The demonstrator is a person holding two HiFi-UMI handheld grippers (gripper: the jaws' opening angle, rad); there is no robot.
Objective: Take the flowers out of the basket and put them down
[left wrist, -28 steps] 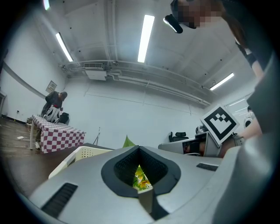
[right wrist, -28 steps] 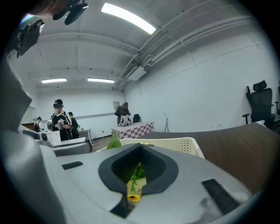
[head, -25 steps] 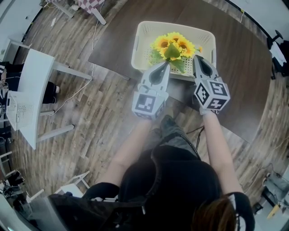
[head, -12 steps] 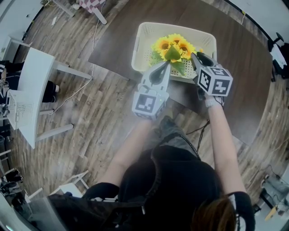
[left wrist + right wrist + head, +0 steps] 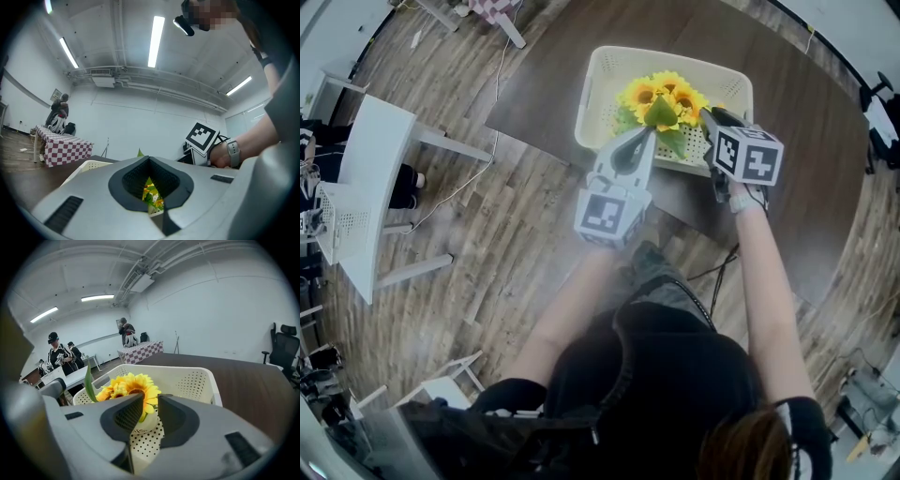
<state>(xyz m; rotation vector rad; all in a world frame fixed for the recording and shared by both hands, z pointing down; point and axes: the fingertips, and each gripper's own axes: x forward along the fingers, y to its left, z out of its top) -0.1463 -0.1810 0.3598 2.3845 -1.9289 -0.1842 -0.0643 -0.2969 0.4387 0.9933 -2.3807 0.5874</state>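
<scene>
A bunch of yellow sunflowers (image 5: 662, 94) with green leaves stands in a cream perforated basket (image 5: 600, 84) on the dark table. My left gripper (image 5: 644, 133) is shut and empty, its tip at the basket's near rim just below the flowers. Its own view shows only a sliver of the flowers (image 5: 152, 197) through the hole in the shut jaws (image 5: 150, 161). My right gripper (image 5: 710, 114) hangs over the basket's near right part. Its jaws (image 5: 150, 404) stand apart with nothing pressed between them; the sunflowers (image 5: 133, 387) and their white pot (image 5: 147, 420) lie just beyond the gap.
The basket (image 5: 197, 376) sits near the front edge of a dark brown table (image 5: 797, 122). A white table (image 5: 370, 169) stands on the wooden floor at left. A checkered table (image 5: 61, 150), several people (image 5: 58, 355) and an office chair (image 5: 283, 348) are farther off.
My right gripper has moved forward and up over the basket's near right corner, and its jaws have opened. The left gripper and the flowers have not moved.
</scene>
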